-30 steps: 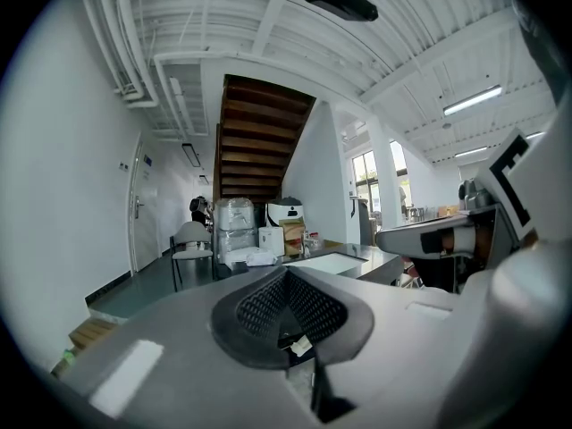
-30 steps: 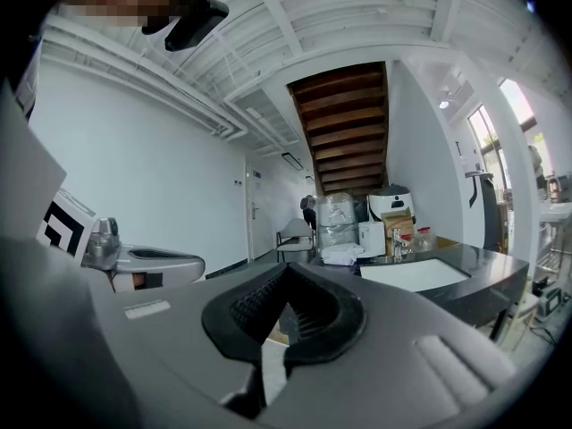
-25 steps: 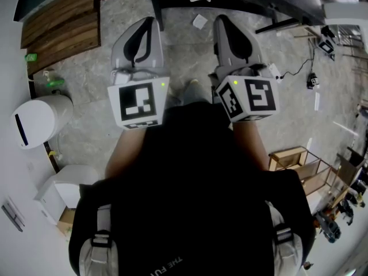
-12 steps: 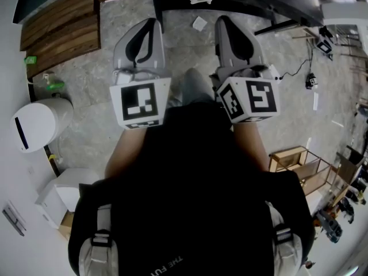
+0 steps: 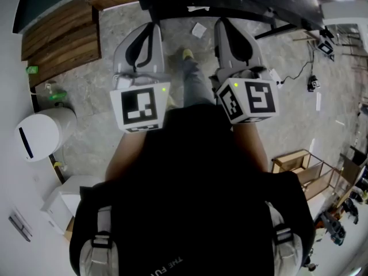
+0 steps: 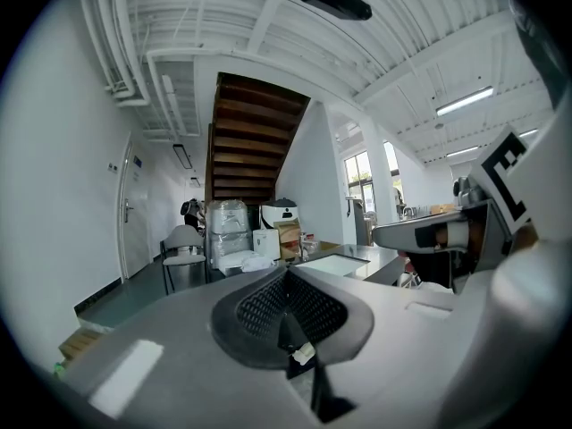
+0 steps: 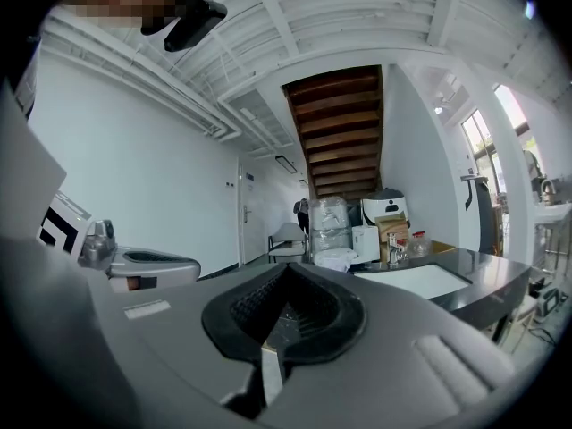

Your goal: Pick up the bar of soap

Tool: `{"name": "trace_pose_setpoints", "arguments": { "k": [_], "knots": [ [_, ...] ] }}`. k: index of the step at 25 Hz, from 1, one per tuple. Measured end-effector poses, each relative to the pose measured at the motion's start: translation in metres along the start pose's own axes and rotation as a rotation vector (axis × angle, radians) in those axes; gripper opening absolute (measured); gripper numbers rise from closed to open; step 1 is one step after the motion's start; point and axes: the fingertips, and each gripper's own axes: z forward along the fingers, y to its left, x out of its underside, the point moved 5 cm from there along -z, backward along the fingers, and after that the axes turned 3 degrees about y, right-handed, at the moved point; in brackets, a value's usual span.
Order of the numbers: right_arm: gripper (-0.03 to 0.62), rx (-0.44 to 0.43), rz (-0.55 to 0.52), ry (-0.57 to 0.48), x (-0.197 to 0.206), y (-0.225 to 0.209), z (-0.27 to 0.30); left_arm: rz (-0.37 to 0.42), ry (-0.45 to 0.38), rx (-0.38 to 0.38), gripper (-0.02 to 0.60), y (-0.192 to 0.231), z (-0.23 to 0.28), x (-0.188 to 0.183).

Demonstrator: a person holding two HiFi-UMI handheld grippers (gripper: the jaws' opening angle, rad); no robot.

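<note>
Bar of soap: in no view; search the dark counter (image 7: 487, 273) ahead of you.
Left gripper (image 6: 288, 282), right gripper (image 7: 284, 284): your jaws are closed, nothing between them.
Handling, likely: light, hard, slippery. Clamp across its narrow sides, mid-length.

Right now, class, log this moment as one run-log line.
left gripper: shut, empty | right gripper: shut, empty | bar of soap: not in view
</note>
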Motion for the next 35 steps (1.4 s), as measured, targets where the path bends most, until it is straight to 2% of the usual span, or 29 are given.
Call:
{"name": "trace_pose_setpoints", "arguments": {
  "k": [9, 14, 20, 35],
  "knots": [
    [0.012, -0.014, -0.004, 0.016, -0.015, -0.072, 0.095, 0.0, 0.021, -0.005, 0.0, 0.015, 0.106, -0.017],
    [0.012, 0.011, -0.006, 0.038, -0.009, -0.107, 0.127, 0.005, 0.041, 0.01, 0.0, 0.021, 0.146, -0.015],
    [0.012, 0.0, 0.008, 0.059, -0.006, -0.128, 0.156, 0.015, 0.065, 0.0, 0.0, 0.027, 0.18, -0.011],
    [0.012, -0.099, 0.018, 0.068, -0.031, -0.177, 0.252, 0.0, 0.073, -0.074, -0.002, 0.051, 0.275, -0.039]
  ]
}}
